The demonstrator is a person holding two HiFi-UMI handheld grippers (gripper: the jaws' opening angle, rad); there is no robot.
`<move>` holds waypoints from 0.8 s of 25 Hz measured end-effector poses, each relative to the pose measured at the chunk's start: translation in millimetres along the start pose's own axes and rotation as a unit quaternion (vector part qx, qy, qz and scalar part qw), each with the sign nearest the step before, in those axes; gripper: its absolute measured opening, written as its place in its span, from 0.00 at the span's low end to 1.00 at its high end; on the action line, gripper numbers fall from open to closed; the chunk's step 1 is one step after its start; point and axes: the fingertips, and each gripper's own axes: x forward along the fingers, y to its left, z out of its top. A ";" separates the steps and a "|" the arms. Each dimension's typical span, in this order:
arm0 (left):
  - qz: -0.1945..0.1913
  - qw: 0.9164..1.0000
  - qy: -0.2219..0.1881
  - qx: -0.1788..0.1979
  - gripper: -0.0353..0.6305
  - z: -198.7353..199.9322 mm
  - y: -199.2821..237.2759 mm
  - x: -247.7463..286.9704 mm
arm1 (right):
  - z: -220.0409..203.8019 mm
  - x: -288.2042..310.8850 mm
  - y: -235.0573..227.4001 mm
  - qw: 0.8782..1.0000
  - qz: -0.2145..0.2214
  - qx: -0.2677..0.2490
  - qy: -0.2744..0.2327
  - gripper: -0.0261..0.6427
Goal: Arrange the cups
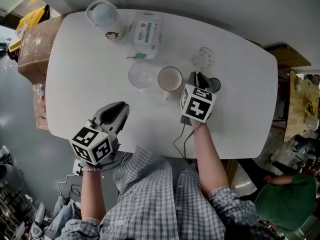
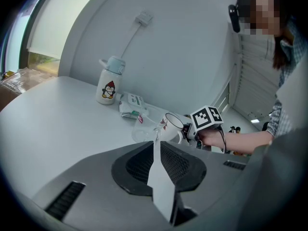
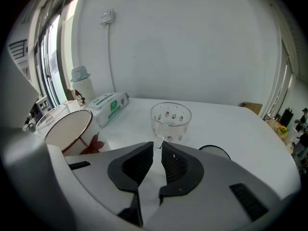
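Note:
Four cups stand mid-table. The dotted clear glass cup [image 1: 202, 58] [image 3: 171, 121] is farthest right at the back. Its clear handle sits between the tips of my right gripper [image 1: 199, 75] [image 3: 158, 142], whose jaws stand narrow and shut on it. Just right of that gripper is a small dark cup [image 1: 215, 84] [image 3: 214, 151]. To its left come a white mug [image 1: 170, 79] [image 3: 67, 129] and a plain clear glass [image 1: 141, 75] [image 2: 143, 133]. My left gripper [image 1: 120, 107] [image 2: 155, 141] hangs shut and empty above the near-left part of the table, short of the plain glass.
A penguin-print bottle [image 1: 102, 14] [image 2: 109, 85] and a green-and-white tissue pack [image 1: 146, 34] [image 3: 109, 105] lie at the back of the white table [image 1: 85, 84]. A cardboard box [image 1: 35, 49] stands off its left edge. A person in green [image 1: 285, 204] sits at the lower right.

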 end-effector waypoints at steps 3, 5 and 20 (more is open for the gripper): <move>0.000 1.000 -0.001 0.000 0.12 -0.3 -0.5 0.3 | -3.8 -3.1 1.4 1.000 0.006 -0.001 0.003 0.13; 0.000 1.000 -0.002 0.000 0.12 -0.3 -2.3 0.8 | -7.2 -6.7 3.0 1.000 0.011 -0.002 0.004 0.13; -0.004 1.000 -0.004 0.005 0.12 -1.3 -15.7 4.4 | -41.4 -42.7 21.5 0.999 0.045 -0.013 0.017 0.13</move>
